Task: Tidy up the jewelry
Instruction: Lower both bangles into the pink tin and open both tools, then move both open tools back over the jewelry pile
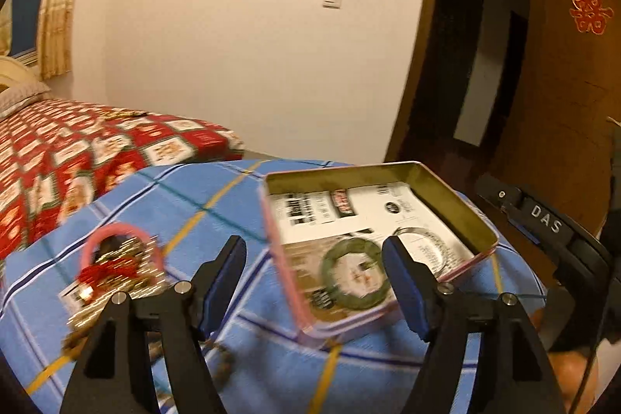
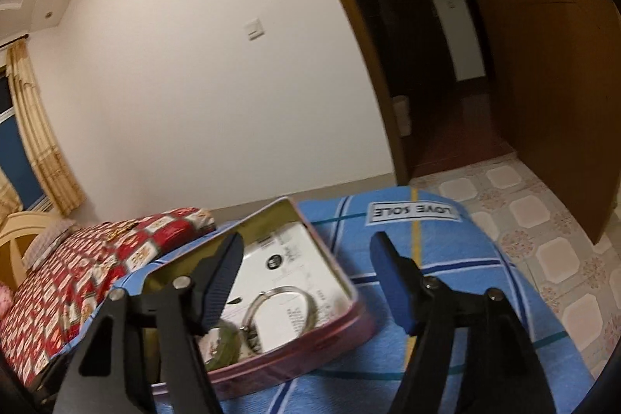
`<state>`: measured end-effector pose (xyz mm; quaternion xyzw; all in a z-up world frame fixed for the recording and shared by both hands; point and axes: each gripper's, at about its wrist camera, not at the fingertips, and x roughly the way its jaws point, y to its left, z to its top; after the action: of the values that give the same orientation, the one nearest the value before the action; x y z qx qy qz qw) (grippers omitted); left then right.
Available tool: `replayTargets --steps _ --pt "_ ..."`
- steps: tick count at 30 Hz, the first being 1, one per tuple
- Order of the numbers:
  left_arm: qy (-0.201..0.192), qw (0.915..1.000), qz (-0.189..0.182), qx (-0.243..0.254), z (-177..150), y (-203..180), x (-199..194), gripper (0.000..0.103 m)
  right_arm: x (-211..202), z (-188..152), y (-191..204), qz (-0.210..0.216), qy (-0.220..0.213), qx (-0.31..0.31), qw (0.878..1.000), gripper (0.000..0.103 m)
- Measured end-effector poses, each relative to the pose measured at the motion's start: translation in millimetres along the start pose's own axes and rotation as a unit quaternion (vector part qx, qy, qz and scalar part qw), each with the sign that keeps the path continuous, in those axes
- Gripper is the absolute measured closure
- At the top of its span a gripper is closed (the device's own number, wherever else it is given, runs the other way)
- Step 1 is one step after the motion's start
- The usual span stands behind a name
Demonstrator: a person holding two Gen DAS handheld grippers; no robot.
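While the left gripper [image 1: 314, 258] gapes empty over the pink tin's [image 1: 285, 282] near rim, a tangled, blurred jewelry pile [image 1: 116, 266] lies leftward on the blue quilt [image 1: 194, 196], probably nearest this hand. Rightward, the right gripper [image 2: 304, 251] stands open, empty, above a silver bangle [image 2: 279, 313] inside the tin.

- I see a blue plaid cushion [image 1: 217, 204] carrying everything; its label is visible in my right view.
- A pink-sided open tin [image 1: 481, 251] lies on it.
- Left of the tin, a tangled jewelry heap [image 1: 116, 266] with a pink bangle [image 1: 120, 231] rests on the cloth.
- Behind, a red patterned bedspread [image 1: 77, 158].
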<state>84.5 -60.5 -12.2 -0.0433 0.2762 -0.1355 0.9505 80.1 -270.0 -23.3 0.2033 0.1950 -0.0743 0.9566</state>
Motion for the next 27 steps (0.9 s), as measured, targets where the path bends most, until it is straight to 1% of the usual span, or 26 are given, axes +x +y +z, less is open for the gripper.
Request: replayTargets --steps 4,8,11,12,14,19,23,27 --pt "-0.013 0.9992 0.037 0.001 -4 16 -18 0.03 4 -1 -3 -0.008 0.01 0.005 1.0 0.032" --pt "-0.028 0.9964 0.077 0.024 -10 27 -36 0.03 3 -3 -1 -0.014 0.006 -0.005 1.0 0.032" --pt "-0.029 0.9945 0.095 0.033 -16 36 -46 0.031 -2 -6 3 -0.012 0.002 -0.016 1.0 0.031" --pt "-0.026 0.9942 0.1 0.032 -18 40 -48 0.031 -4 -6 4 -0.012 -0.003 -0.02 1.0 0.029" --pt "-0.021 0.9938 0.106 0.026 -23 47 -51 0.031 -7 -8 7 -0.013 -0.006 -0.025 1.0 0.026" --pt "-0.014 0.9936 0.111 0.012 -28 60 -57 0.031 -12 -13 14 -0.021 -0.003 -0.043 0.999 0.026" --pt "-0.009 0.9935 0.113 0.014 -32 64 -61 0.031 -18 -18 22 -0.025 -0.006 -0.059 0.998 0.026" --pt "-0.004 0.9942 0.106 -0.015 -33 77 -66 0.031 -25 -25 32 -0.017 0.001 -0.075 0.997 0.026"
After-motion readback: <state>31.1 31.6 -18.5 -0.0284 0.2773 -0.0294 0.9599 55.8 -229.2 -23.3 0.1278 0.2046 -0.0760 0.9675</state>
